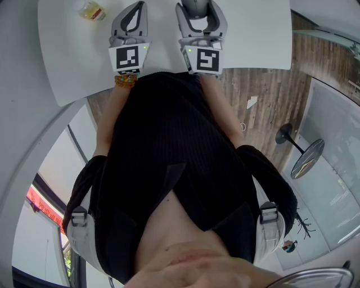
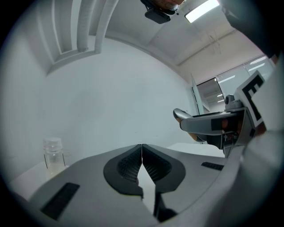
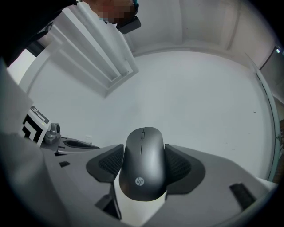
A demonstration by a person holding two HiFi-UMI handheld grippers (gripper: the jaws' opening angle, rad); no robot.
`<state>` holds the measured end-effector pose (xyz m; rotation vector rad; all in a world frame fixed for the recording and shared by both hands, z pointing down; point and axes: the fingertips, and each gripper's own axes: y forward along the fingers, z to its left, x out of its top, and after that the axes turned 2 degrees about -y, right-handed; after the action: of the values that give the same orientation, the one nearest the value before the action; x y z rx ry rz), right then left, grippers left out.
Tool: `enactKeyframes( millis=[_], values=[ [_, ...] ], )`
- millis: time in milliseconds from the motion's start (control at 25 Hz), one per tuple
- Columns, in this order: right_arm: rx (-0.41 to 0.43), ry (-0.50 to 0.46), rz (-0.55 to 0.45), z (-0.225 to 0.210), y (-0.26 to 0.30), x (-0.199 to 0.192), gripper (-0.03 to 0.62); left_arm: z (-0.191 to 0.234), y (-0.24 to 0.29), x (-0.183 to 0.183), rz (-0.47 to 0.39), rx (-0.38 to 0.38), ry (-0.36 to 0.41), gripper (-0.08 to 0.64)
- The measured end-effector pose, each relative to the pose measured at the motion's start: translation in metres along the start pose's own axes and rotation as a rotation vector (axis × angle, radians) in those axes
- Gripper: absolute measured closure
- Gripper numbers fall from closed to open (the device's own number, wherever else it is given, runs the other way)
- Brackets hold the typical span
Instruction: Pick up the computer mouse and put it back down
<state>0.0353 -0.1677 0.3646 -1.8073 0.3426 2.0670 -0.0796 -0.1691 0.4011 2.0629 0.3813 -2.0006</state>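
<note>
A dark grey computer mouse (image 3: 143, 156) with a small logo sits clamped between the ribbed pads (image 3: 109, 162) of my right gripper (image 3: 144, 164), tail end toward the camera. In the head view the right gripper (image 1: 201, 16) is held over the white table (image 1: 253, 34), and the mouse (image 1: 196, 5) shows at its tip. Whether the mouse touches the table is hidden. My left gripper (image 2: 141, 153) is shut, its pads meeting at the tips with nothing between them. It hangs just to the left of the right one in the head view (image 1: 133, 16).
A small clear bottle (image 1: 91, 10) with a yellowish label stands on the table to the far left of the left gripper, also in the left gripper view (image 2: 53, 153). The table's near edge runs just behind the marker cubes. Wooden floor (image 1: 270, 95) and a round stool (image 1: 306, 157) lie at right.
</note>
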Motion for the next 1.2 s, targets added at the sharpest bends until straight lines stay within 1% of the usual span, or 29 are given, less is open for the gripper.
enactKeyframes(
  millis=[240,480,720,840,1080,1200],
  values=[
    [-0.005,0.008,0.042,-0.003,0.001,-0.009,0.307,0.000,0.000,0.002,-0.001,0.001,0.001,0.545],
    [0.000,0.009,0.107,-0.006,0.002,-0.026,0.307,-0.002,0.001,0.003,-0.004,-0.004,-0.005,0.546],
    [0.015,0.030,0.200,-0.003,0.004,-0.047,0.307,-0.001,0.000,0.002,0.000,-0.004,-0.002,0.546],
    [0.038,0.048,0.234,0.001,0.006,-0.058,0.307,-0.001,0.000,0.002,0.004,-0.004,0.004,0.546],
    [0.045,0.065,0.320,0.004,0.004,-0.083,0.307,0.001,-0.001,-0.001,0.009,-0.001,0.001,0.546],
    [0.052,0.089,0.373,0.006,0.005,-0.096,0.307,0.003,-0.002,-0.002,0.012,0.002,0.000,0.546]
  ],
)
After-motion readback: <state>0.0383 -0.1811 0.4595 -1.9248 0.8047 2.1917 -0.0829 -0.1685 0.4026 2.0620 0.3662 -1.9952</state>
